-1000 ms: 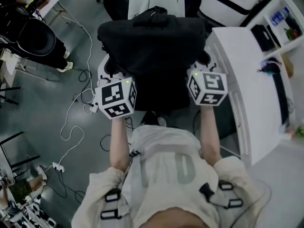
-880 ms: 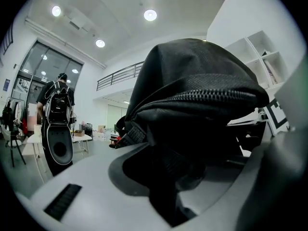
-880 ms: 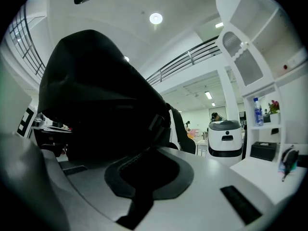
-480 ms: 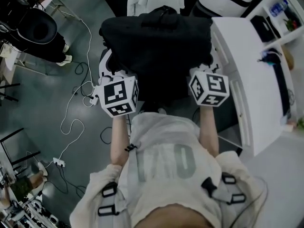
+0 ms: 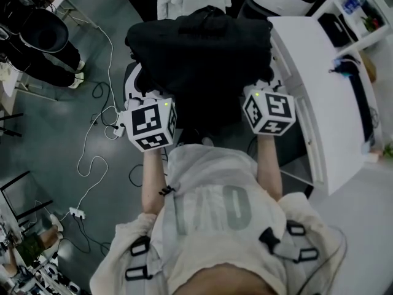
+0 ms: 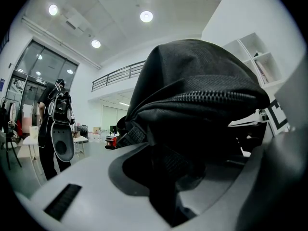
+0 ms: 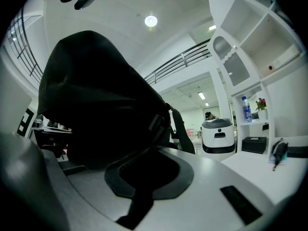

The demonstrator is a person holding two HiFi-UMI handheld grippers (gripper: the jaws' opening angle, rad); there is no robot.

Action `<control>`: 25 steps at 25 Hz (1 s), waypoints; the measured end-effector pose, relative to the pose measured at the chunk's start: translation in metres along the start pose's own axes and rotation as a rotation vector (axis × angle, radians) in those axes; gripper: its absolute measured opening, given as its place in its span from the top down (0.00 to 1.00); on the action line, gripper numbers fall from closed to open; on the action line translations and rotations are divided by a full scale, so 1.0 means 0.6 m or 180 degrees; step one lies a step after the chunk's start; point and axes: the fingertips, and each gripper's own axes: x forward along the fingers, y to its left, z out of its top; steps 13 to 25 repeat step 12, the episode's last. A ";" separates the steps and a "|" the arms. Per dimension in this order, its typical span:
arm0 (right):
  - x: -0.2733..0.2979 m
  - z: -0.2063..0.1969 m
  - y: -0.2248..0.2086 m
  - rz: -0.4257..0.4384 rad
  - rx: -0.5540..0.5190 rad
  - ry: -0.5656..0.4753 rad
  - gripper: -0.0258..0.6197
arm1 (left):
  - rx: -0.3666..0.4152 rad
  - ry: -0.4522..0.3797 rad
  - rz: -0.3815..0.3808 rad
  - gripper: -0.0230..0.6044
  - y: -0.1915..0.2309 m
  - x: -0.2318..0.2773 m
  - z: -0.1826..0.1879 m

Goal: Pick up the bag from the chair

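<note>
The person is holding the big black bag [image 5: 202, 54] out in front. The left gripper [image 5: 147, 103] is pinching one side of it. The right gripper [image 5: 265, 97] is pinching the other side. A white desk [image 5: 319, 91] is standing just beside it.

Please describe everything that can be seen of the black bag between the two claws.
The black bag looks like a soft backpack of matte dark fabric. It lies broad and bulging in front of the person. A zipper runs along its curved edge, and a webbing strap shows at its side. The left claw and the right claw pinch its fabric on opposite sides. What supports it from below is hidden.
</note>
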 end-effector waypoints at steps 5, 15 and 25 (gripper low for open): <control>-0.005 -0.005 0.002 0.0012 -0.0034 0.0019 0.94 | -0.0036 0.0029 -0.0001 0.85 0.001 -0.002 -0.008; -0.008 -0.012 -0.008 -0.0016 -0.0027 0.0031 0.94 | -0.0051 0.0003 -0.0031 0.85 -0.009 0.005 -0.010; -0.008 -0.012 -0.008 -0.0016 -0.0027 0.0031 0.94 | -0.0051 0.0003 -0.0031 0.85 -0.009 0.005 -0.010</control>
